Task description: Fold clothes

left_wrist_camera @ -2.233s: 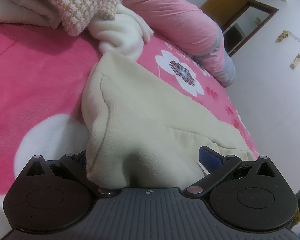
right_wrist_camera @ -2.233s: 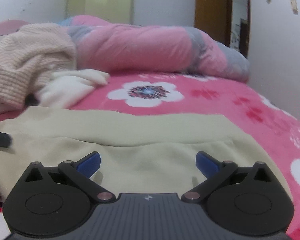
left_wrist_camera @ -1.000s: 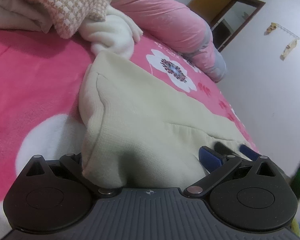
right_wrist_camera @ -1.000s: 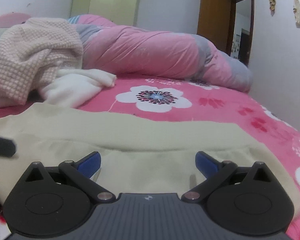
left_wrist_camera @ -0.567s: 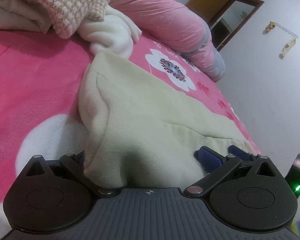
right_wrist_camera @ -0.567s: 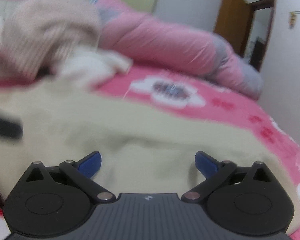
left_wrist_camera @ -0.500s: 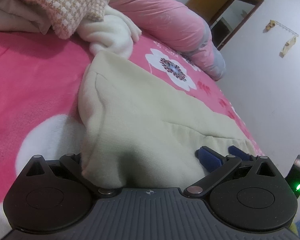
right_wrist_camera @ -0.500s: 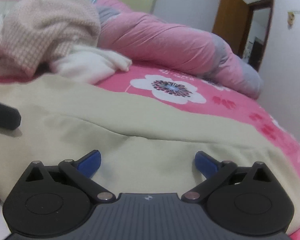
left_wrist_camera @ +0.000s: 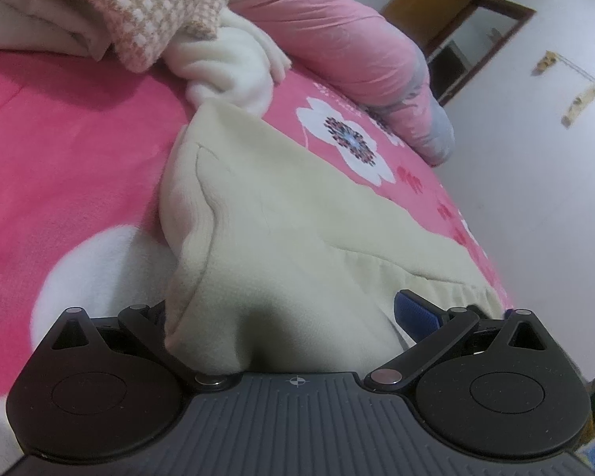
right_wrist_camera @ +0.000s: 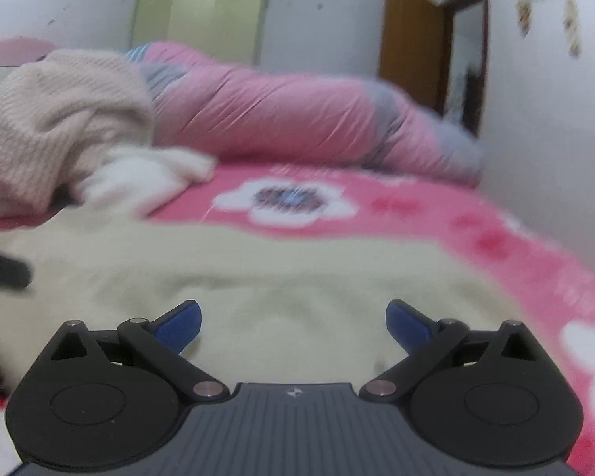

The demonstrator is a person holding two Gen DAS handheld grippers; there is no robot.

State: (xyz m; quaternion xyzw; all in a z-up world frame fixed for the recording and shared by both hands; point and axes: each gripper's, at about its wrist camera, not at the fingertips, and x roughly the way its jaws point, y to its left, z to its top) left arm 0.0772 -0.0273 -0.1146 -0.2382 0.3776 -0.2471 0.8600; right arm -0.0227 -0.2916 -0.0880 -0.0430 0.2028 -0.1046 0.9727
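Right tongs [right_wrist_camera: 293, 323] lifted, open, left tongs [left_wrist_camera: 281, 317] spread around cream garment [left_wrist_camera: 297, 218].

Pretty clearly someone's bedroom at home. Most of both views is a bed with a hot pink fleece blanket [left_wrist_camera: 71, 150] printed with big white flowers, and a puffy pink and grey duvet [right_wrist_camera: 297, 119] is rolled up along the far side. Loose clothes are heaped on the bed, including a knit sweater [right_wrist_camera: 63, 119]. Behind that there's a pale green wardrobe [right_wrist_camera: 198, 20] against a plain white wall, plus a brown wooden door [right_wrist_camera: 410, 51] standing open.
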